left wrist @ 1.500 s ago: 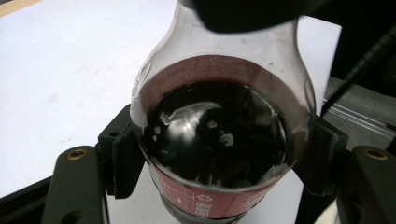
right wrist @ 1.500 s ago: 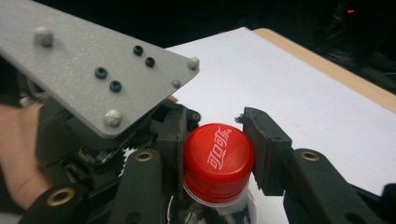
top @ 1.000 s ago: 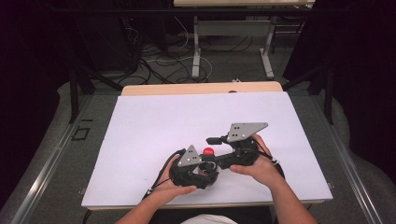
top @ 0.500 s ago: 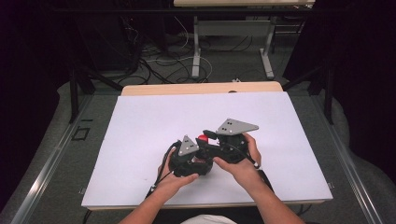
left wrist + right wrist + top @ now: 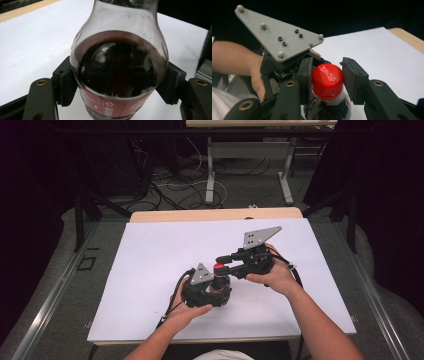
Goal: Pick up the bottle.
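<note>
Cola bottle (image 5: 117, 75), upright near the front middle of the white surface (image 5: 150, 260), dark drink up to the shoulder, red label (image 5: 110, 106) low on the body. Was clamped round the belly by the left tool (image 5: 218, 287), with a ribbed pad pressed in on either flank. Nothing new there: same grip and same spot as a second before. As for the right tool (image 5: 226, 264), quite another story! Had been out to the right and clear of the bottle a second earlier, jaws wider. Swung in across the surface since, came level with the bottle's top and closed down on the red cap (image 5: 327, 77). Was pinching that cap from both sides, a black pad flat against each edge and the lettering on top facing up between them. Looked like a turning point for the job. Body anchored below, cap seized above, so unscrewing was probably ready to start, though no twist could be read yet. On position: sat right inside both tools at once, with its belly between the left pads just above the label and its neck rising past them. Topped off with the cap between the right pads, directly over the left tool's grey plate (image 5: 279, 37) and just beside the hand (image 5: 258, 75) carrying it.
</note>
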`<state>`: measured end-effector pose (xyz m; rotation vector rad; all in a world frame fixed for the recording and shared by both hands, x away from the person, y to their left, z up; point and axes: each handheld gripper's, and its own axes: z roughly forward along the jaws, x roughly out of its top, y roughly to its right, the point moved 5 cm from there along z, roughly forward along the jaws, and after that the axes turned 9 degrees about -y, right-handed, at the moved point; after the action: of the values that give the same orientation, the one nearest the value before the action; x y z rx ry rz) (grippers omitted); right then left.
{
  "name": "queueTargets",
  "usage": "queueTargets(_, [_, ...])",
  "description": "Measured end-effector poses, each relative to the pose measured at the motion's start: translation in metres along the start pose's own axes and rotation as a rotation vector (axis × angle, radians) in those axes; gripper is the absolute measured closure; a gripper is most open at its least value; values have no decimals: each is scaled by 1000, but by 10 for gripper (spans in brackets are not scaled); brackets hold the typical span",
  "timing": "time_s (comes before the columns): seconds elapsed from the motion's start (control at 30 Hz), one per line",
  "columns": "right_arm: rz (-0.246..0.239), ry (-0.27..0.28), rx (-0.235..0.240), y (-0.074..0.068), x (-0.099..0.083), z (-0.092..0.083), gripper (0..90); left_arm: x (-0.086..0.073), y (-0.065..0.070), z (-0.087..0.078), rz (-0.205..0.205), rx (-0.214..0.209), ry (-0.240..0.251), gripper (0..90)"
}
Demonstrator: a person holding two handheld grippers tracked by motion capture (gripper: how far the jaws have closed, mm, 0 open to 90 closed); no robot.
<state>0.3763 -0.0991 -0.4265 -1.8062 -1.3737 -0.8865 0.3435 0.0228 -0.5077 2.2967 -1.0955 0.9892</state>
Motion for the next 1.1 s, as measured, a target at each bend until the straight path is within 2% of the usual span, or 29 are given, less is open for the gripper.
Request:
queueTargets(0.03, [0, 1, -20, 0, 1, 1, 595, 1, -1, 1, 1, 8, 3, 297])
queueTargets(0.07, [18, -5, -76, -2, 2, 2, 488, 1, -3, 1, 8, 10, -7, 297])
queueTargets(0.1, [18, -5, -76, -2, 2, 2, 488, 1, -5, 2, 2, 13, -5, 297])
queueTargets(0.17, [46, 11, -134, -6, 4, 0, 484, 0, -7, 3, 0, 18, -6, 297])
queueTargets(0.2, [57, 14, -179, -8, 5, -1, 484, 0, -8, 4, -4, 21, -6, 297])
queueTargets(0.23, [78, 25, -293, -11, 5, 0, 484, 1, -9, 5, -6, 27, 1, 297])
queueTargets(0.27, [103, 12, -341, -13, 4, 1, 482, 1, -9, 6, -5, 34, 2, 297])
queueTargets(0.3, [103, 12, -341, -13, 4, 1, 482, 1, -10, 7, -6, 43, -3, 297])
queueTargets(0.33, [123, 9, -372, -14, 4, 3, 482, 1, -11, 7, -1, 48, -16, 297])
queueTargets(0.37, [148, 16, -405, -15, 4, 5, 488, 1, -10, 8, -18, 51, -10, 297])
queueTargets(0.47, [149, -1, -458, -16, 2, 12, 492, 1, -11, 10, -21, 54, -5, 297])
queueTargets(0.5, [155, 0, -462, -16, 2, 13, 501, 1, -10, 11, -22, 52, -6, 297])
queueTargets(0.57, [172, 3, -452, -16, 1, 18, 557, 0, -9, 12, -18, 49, -8, 297])
queueTargets(0.6, [172, -6, -448, -16, 1, 19, 604, 0, -9, 12, -17, 47, -7, 297])
queueTargets(0.63, [160, -14, -438, -16, 0, 21, 607, 0, -9, 12, -15, 37, -17, 297])
queueTargets(0.67, [157, -18, -423, -16, 0, 22, 609, -1, -9, 12, -14, 37, -12, 297])
queueTargets(0.7, [140, -50, -363, -14, 0, 21, 611, -3, -9, 11, 1, 30, -25, 297])
queueTargets(0.73, [140, -50, -363, -14, 0, 21, 611, -3, -9, 11, 8, 28, -19, 297])
queueTargets(0.77, [78, -72, -258, -9, 1, 19, 613, -4, -9, 10, 12, 13, -19, 297])
queueTargets(0.8, [39, -79, -190, -6, 2, 18, 612, -4, -8, 9, 15, 1, -13, 297])
queueTargets(0.83, [39, -79, -190, -6, 2, 18, 612, -4, -7, 9, 10, -15, -5, 297])
queueTargets(0.87, [-10, -85, -129, -3, 2, 16, 612, -4, -6, 8, 17, -21, -7, 297])
queueTargets(0.93, [-79, -93, 3, 4, 2, 13, 610, -4, -4, 7, 32, -31, -5, 297])
queueTargets(0.97, [-90, -91, 33, 7, 2, 11, 609, -3, -4, 7, 16, -35, -4, 297])
queueTargets(1.0, [-69, -95, 42, 9, 3, 10, 604, -2, -5, 6, 13, -33, -1, 297])
queueTargets(1.03, [-48, -82, 26, 9, 4, 10, 552, -2, -6, 5, 12, -24, -4, 297])
queueTargets(1.07, [-21, -75, -14, 8, 5, 11, 485, -1, -7, 5, 9, -8, -3, 297])
queueTargets(1.1, [17, -85, -114, 1, 7, 12, 482, 0, -8, 5, 4, -14, 3, 297])
